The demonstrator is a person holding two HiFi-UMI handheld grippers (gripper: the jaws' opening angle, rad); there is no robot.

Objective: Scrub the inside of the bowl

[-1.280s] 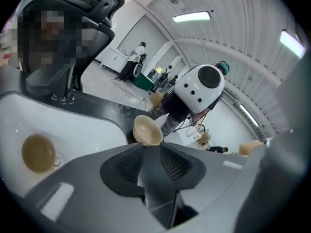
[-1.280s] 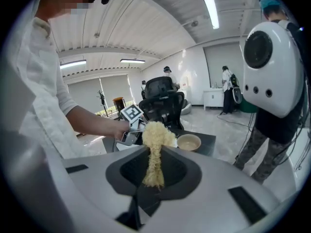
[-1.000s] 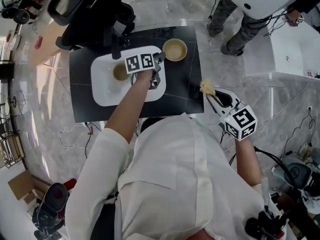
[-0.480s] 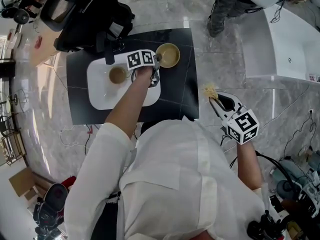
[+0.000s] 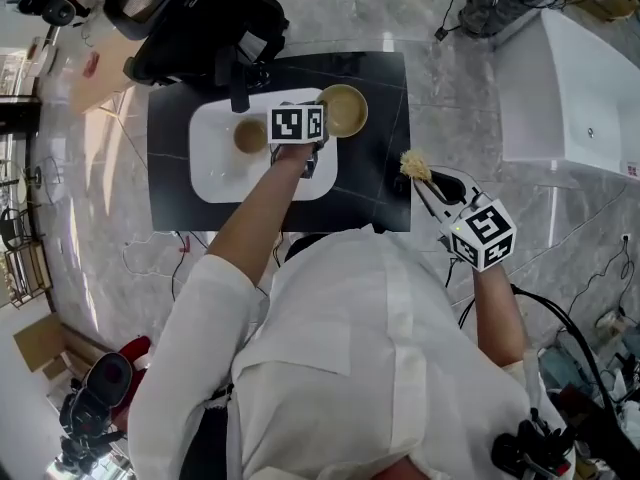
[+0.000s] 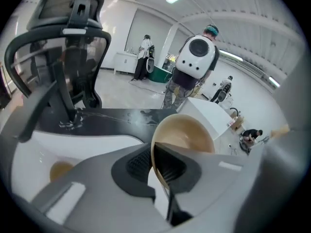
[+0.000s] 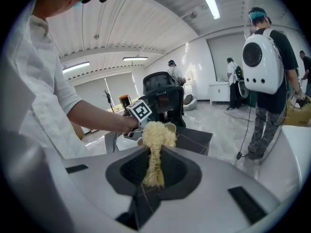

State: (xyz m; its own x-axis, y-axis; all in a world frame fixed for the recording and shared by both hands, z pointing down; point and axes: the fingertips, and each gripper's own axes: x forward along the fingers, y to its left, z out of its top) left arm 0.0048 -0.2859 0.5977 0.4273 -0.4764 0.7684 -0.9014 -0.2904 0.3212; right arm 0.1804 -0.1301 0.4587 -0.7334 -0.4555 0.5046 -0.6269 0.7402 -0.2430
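Observation:
A tan bowl [image 5: 343, 110] stands on the black table [image 5: 375, 183], just past the far right corner of a white tray [image 5: 225, 173]. My left gripper [image 5: 318, 130] is shut on the bowl's near rim. In the left gripper view the rim of the bowl [image 6: 187, 135] runs between the jaws of the left gripper [image 6: 158, 161], and the bowl's inside faces up. My right gripper [image 5: 428, 186] hangs at the table's right edge, shut on a pale fibrous scrubber [image 5: 414, 167]. The scrubber [image 7: 156, 142] sticks up out of the right gripper [image 7: 154, 174], apart from the bowl.
A smaller brown bowl [image 5: 249, 136] sits on the white tray. A black office chair [image 5: 200, 18] stands behind the table. A white cabinet [image 5: 570, 98] is to the right. A person with a white backpack [image 7: 262, 57] stands on the floor beyond.
The left gripper has stayed shut on the bowl's rim. The right gripper with the scrubber has drifted slightly closer to the table's right edge. The head camera has shifted.

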